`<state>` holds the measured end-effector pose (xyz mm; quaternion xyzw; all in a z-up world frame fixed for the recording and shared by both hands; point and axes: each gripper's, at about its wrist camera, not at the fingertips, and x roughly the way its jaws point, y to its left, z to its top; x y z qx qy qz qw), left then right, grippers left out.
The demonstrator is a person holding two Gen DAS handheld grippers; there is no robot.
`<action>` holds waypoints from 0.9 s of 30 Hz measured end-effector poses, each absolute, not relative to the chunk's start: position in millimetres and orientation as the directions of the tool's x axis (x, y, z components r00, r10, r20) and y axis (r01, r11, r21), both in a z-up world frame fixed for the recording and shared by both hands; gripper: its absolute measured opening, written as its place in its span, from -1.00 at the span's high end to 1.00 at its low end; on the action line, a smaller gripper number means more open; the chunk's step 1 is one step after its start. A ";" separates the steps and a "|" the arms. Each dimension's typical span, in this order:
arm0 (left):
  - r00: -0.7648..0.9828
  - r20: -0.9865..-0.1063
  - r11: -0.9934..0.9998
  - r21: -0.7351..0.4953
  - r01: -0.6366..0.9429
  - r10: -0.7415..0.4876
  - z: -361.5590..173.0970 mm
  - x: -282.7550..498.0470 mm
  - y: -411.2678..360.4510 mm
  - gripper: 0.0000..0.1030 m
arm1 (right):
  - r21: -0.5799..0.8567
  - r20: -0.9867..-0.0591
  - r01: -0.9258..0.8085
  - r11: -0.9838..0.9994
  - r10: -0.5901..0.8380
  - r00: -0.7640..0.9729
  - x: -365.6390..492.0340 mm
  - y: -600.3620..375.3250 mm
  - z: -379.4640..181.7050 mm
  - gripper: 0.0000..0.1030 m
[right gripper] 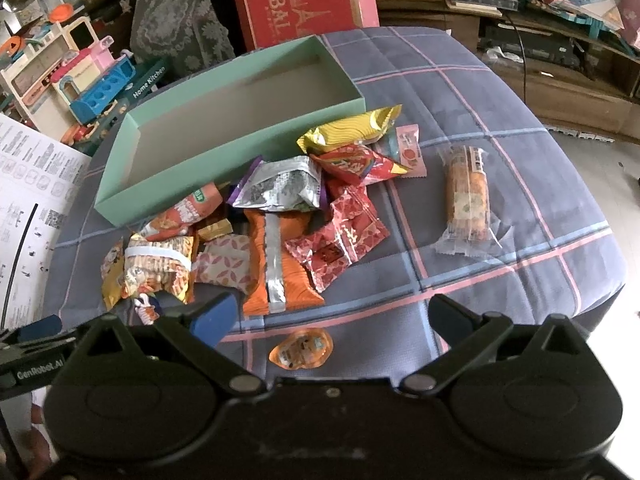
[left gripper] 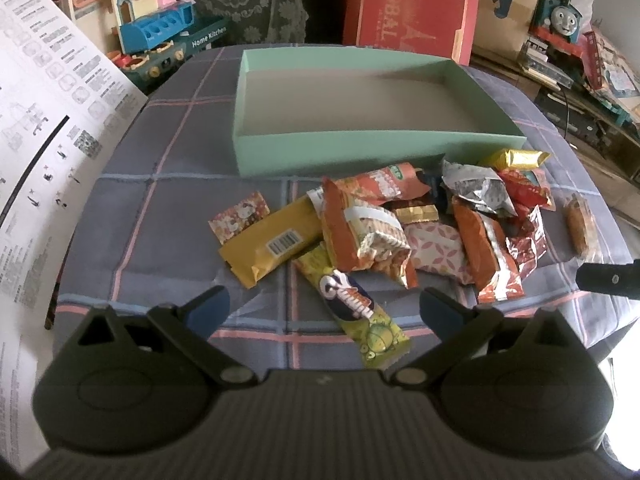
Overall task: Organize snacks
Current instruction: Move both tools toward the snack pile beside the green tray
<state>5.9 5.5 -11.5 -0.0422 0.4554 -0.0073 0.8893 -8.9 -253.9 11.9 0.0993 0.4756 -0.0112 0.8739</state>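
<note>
Cluttered shelves, toys and cartons ring a plaid cover (left gripper: 168, 148) of grey-blue cloth with pink and blue lines, and everything below is placed against the green box (left gripper: 360, 148) lying on it.

Behind the box leans a red carton (left gripper: 408, 4), and beyond the box's left end stands a toy kitchen (left gripper: 160, 28). A printed sheet (left gripper: 44, 128) hangs well to the left of the box.

The box itself is a shallow open tray, with nothing inside.

Just in front of the box's near wall, toward its right end, lies the snack pile (right gripper: 260, 216). A silver pouch (right gripper: 280, 186) and a gold bag (right gripper: 348, 128) sit closest to the wall, the gold one at the box's right corner. A yellow bar (left gripper: 272, 240) with a barcode lies at the pile's left edge, farther from the box, and a lime-green packet (left gripper: 360, 312) reaches farthest from the box. An orange pack (right gripper: 276, 264) with a silver seam lies in the pile's middle.

Right of the pile, apart from it and from the box, a clear-wrapped cake (right gripper: 466, 200) lies alone. A small orange jelly cup (right gripper: 300, 348) sits alone, well in front of the box.

The left gripper (left gripper: 324, 308) hovers over the lime-green packet with jaws spread wide, holding nothing. The right gripper (right gripper: 332, 316) hovers just above the jelly cup, likewise spread wide and not gripping anything.
</note>
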 end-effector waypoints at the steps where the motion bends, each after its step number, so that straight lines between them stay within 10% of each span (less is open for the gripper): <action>1: 0.582 -0.812 0.996 -0.083 -0.028 -0.051 -12.7 6.5 5.8 -1.00 | 0.164 -0.834 0.114 0.980 0.076 0.546 -8.7 -253.8 11.7 -1.00; 27: 0.454 -0.890 0.994 -0.078 -0.077 -0.034 -68.6 47.8 1.0 -1.00 | 0.236 -0.774 -0.040 0.971 0.213 0.597 1.9 -241.5 3.0 -1.00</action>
